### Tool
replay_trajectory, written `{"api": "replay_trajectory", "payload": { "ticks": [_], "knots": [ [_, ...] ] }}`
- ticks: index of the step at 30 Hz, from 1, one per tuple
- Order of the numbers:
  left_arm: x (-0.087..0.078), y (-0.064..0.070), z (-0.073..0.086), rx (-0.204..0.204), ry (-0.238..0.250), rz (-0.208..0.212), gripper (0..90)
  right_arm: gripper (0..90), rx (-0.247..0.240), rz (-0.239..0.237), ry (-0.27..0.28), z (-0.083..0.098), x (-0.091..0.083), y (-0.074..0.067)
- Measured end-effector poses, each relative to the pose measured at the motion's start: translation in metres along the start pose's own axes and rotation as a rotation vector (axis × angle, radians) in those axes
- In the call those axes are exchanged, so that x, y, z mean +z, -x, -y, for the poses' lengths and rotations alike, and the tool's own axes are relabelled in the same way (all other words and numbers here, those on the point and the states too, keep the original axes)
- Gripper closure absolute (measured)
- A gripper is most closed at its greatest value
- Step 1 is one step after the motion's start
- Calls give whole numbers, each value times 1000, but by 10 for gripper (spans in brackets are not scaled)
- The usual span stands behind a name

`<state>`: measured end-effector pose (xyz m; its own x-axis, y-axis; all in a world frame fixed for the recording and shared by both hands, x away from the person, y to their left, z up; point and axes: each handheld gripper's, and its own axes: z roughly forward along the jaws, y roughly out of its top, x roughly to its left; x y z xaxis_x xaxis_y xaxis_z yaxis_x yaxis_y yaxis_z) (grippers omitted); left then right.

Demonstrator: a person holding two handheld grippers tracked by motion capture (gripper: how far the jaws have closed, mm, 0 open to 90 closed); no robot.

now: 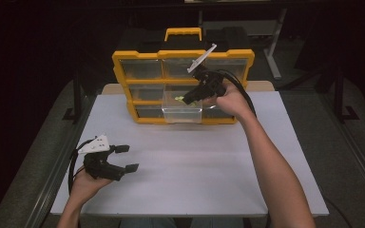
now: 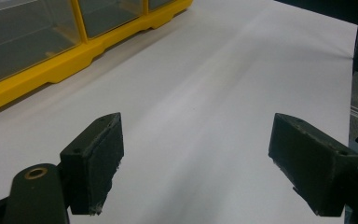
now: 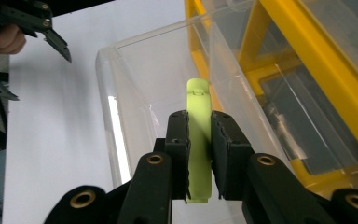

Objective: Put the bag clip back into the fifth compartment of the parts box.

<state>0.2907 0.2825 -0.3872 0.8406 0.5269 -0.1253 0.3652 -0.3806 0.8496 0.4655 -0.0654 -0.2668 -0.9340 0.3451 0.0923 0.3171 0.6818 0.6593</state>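
While the left gripper (image 1: 126,157) rests wide open, the right gripper (image 3: 199,140) clamps a lime-green piece (image 3: 199,140). It hovers over the clear drawer (image 3: 121,60).

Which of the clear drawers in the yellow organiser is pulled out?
The clear plastic drawer in the middle column's lower part of the yellow organiser: it juts toward the table, while the others sit flush.
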Motion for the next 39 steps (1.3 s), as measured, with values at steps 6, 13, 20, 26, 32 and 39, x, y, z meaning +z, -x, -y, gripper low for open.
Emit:
{"api": "replay_trajectory", "payload": {
  "ticks": [6, 13, 20, 26, 32, 39],
  "knots": [
    [0, 0, 0, -2, 0, 1, 179, 712, 5, -1, 18, -1, -4, -1],
    [0, -1, 1, -1, -1, 3, 181, 637, 14, -17, 86, -3, -14, -4],
    [0, -2, 1, 3, -4, 5, 181, 494, 33, -43, 146, -6, -25, -9],
    [0, -2, 1, 1, -3, 5, 181, 376, 64, -34, 156, -4, -33, -11],
    [1, 0, 0, -8, 3, 8, 180, 253, 66, -35, 161, -6, -38, -22],
    [2, 1, 0, -2, 8, 11, 179, 175, 59, -35, 198, -5, -47, -34]
  ]
}}
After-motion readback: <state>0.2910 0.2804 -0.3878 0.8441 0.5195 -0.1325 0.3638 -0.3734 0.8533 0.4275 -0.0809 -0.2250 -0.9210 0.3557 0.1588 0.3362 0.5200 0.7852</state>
